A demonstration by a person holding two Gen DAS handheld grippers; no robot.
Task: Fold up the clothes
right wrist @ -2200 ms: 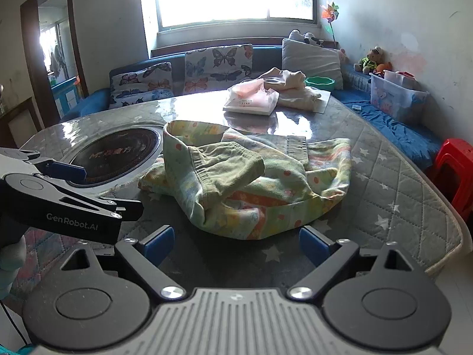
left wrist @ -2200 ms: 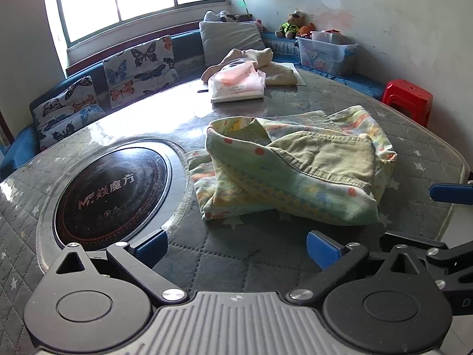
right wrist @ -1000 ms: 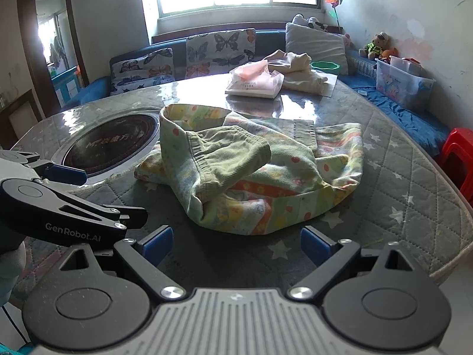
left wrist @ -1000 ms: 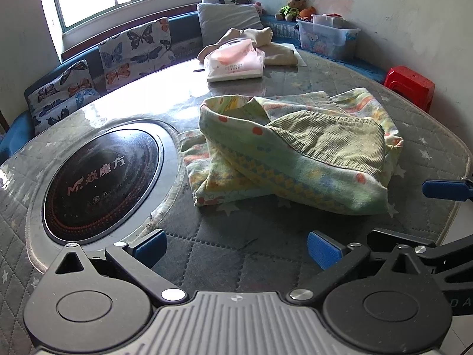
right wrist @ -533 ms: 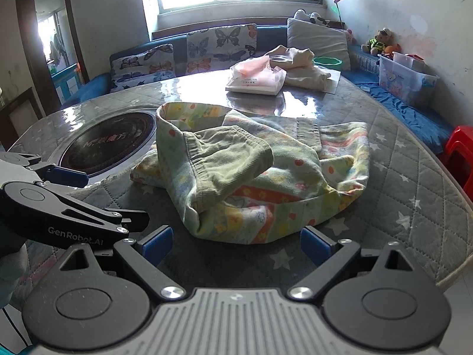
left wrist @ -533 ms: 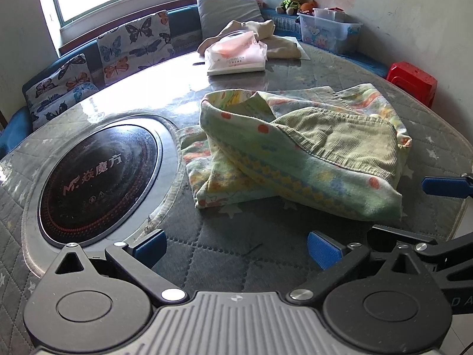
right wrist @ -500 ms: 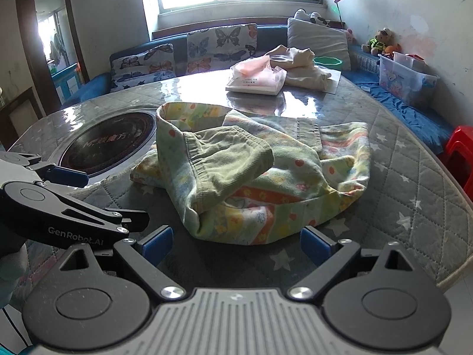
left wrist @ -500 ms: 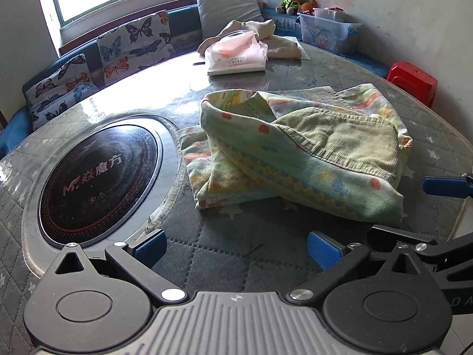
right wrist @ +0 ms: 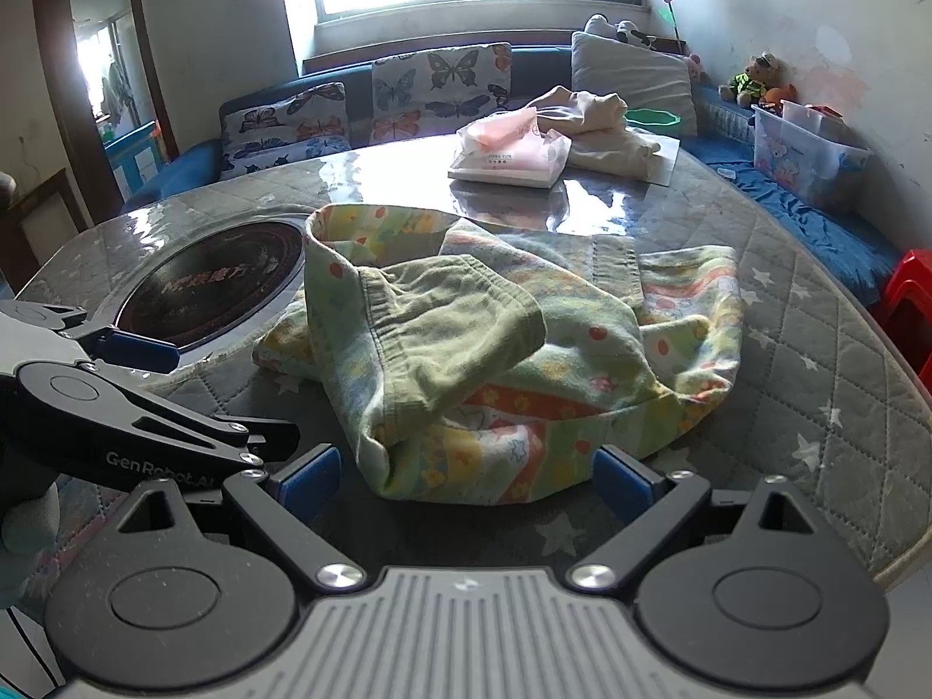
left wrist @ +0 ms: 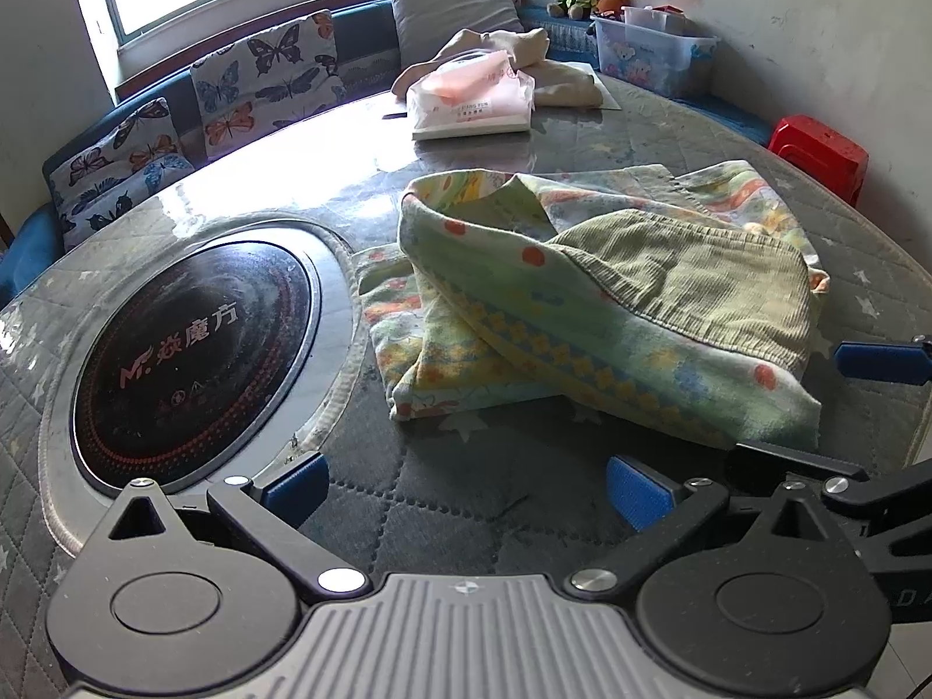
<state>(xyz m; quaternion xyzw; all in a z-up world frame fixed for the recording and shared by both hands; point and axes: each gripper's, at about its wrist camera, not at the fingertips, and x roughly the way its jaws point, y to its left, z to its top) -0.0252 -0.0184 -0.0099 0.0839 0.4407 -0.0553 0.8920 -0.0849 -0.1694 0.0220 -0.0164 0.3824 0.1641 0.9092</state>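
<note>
A crumpled green-and-yellow patterned cotton garment (left wrist: pixel 606 303) lies just ahead of both pairs of fingers. The left gripper (left wrist: pixel 466 480) and right gripper (right wrist: pixel 466 475) gape wide (holding nothing) over the grey quilted surface (left wrist: pixel 442 518).

Home living room; window bench (right wrist: pixel 786 192) with butterfly cushions (right wrist: pixel 440 87); teddy bear (right wrist: pixel 757 78); round quilted table (right wrist: pixel 815 314) with inset induction hob (left wrist: pixel 192 349).

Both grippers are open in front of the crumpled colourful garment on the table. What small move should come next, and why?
Probably the right gripper should ease forward and close on the near hem of the garment. Its jaws stand open with that hem lying just ahead of them, nothing is held yet, and the cloth lies bunched with an olive part folded over it, so it must be spread before folding. The left gripper is also open, further from the cloth.
</note>
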